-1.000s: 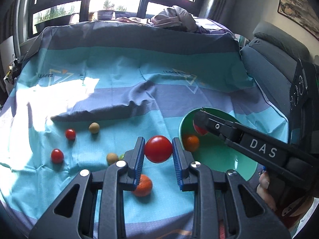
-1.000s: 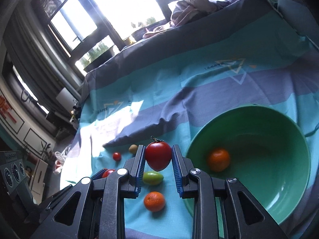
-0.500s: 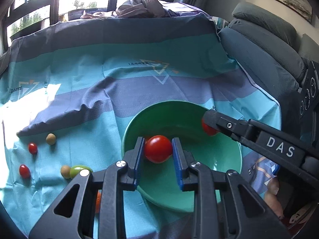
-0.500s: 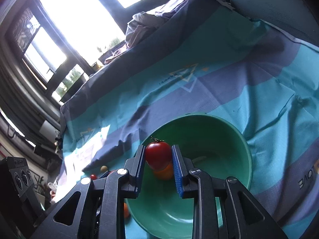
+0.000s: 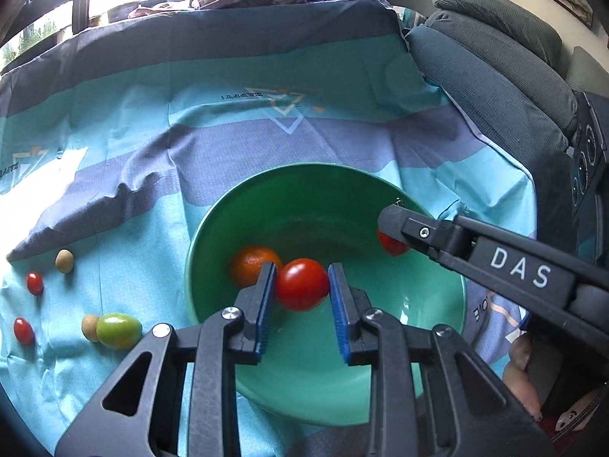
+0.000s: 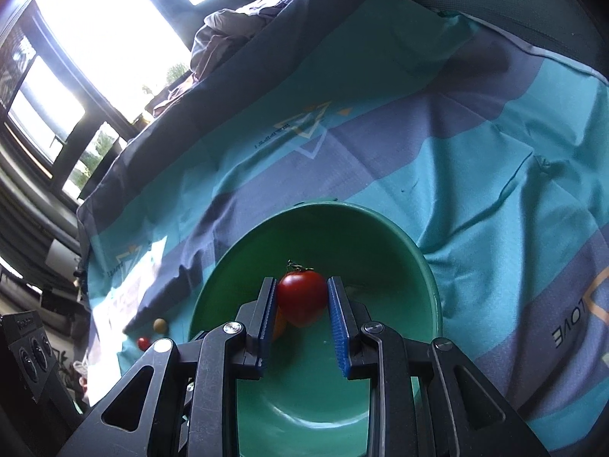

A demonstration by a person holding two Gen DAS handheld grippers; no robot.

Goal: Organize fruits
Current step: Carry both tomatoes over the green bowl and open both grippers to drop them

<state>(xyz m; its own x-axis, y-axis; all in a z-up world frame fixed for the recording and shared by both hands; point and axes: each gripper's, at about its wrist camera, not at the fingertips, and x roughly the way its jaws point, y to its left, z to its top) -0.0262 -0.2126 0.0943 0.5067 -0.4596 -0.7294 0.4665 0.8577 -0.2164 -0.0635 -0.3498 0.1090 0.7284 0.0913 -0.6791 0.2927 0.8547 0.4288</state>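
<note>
Left claw (image 5: 301,297) closed on a red tomato (image 5: 302,285), held over the green bowl (image 5: 449,304) beside an orange (image 5: 253,266) lying inside. Right claw (image 6: 300,310) gripping a stemmed tomato (image 6: 302,297) above the same bowl (image 6: 422,262). More fruit on the cloth (image 5: 152,243) at left.

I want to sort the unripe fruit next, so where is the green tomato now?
In the left wrist view the green tomato lies on the cloth, left of the green bowl, touching a small tan fruit.
</note>
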